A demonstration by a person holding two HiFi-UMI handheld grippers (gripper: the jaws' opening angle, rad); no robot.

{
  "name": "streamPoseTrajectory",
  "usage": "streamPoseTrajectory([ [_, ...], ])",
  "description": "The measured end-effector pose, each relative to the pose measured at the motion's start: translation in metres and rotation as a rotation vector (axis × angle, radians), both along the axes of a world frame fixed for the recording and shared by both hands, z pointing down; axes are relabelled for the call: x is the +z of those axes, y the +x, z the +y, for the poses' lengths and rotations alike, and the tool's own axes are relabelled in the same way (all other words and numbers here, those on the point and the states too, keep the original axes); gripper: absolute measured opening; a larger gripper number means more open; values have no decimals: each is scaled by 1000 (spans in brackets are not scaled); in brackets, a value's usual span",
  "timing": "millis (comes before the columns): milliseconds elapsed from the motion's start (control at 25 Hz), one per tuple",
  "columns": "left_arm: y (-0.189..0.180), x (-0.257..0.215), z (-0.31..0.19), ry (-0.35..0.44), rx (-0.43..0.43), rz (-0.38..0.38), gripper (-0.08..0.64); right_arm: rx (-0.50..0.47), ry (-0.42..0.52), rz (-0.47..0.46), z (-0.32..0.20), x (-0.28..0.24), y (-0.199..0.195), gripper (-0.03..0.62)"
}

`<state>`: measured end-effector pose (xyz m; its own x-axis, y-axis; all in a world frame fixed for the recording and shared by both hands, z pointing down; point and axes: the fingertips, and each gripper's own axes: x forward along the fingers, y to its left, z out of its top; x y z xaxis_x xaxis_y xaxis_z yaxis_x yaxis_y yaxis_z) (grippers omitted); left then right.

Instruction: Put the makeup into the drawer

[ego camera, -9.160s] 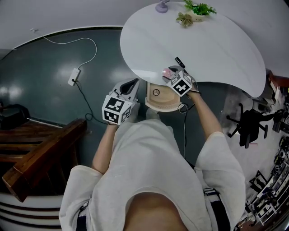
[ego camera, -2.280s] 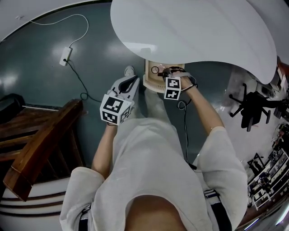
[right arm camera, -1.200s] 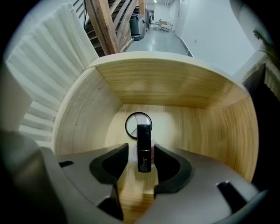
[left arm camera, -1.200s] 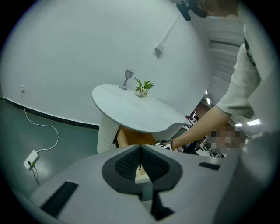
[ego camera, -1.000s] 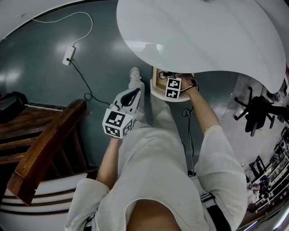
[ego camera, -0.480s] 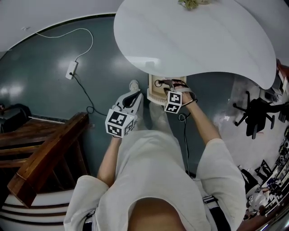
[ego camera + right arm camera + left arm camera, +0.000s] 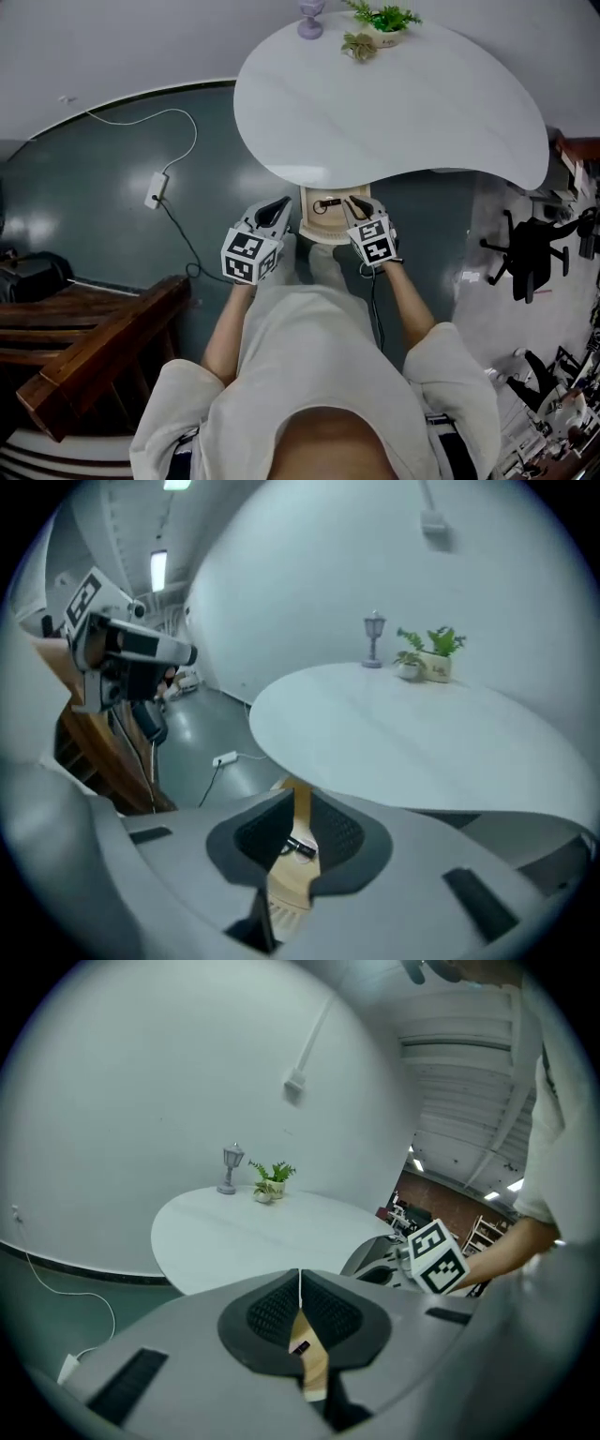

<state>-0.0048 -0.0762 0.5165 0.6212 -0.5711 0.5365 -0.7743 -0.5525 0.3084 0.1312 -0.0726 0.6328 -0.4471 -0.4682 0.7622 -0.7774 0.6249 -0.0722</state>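
The pale wooden drawer (image 7: 317, 228) stands pulled out under the white table's (image 7: 394, 103) near edge. A small black makeup item (image 7: 328, 203) lies inside it, also showing through the jaw gaps as the makeup (image 7: 300, 848) and the makeup (image 7: 300, 1346). My right gripper (image 7: 354, 202) hovers over the drawer's right part. Its jaws are closing, a narrow gap is left, and nothing is between them. My left gripper (image 7: 277, 204) is just left of the drawer, shut and empty, with its tips touching (image 7: 300, 1279).
A potted plant (image 7: 380, 19) and a small lamp (image 7: 311, 19) stand at the table's far edge. A white cable with an adapter (image 7: 157, 187) lies on the floor at left. Wooden steps (image 7: 84, 347) are at lower left, a black chair (image 7: 530, 248) at right.
The right gripper has lifted out of the drawer, rolled, and its jaws have narrowed. The left gripper has risen a little toward the drawer's left side. The black makeup stays in the drawer.
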Motion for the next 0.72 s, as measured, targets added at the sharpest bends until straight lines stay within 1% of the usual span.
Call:
streamPoseTrajectory([
  [80,2,-9,-8,20,1,1,14,89,41,-52,-7,-24,12,39],
  [200,3,-22,-17,39,-3,-2,14,215,80,-125,-13,-57,33,18],
  [360,4,-40,-24,62,-14,1,14,351,155,-167,-20,-98,65,-2],
  [440,3,-48,-29,80,-15,1,14,390,190,-170,-23,-115,78,-2],
  [560,2,-61,-39,113,-9,-9,14,423,243,-169,-26,-136,93,-3],
  [720,3,-74,-52,148,-11,-7,14,421,319,-132,-29,-161,106,-3],
])
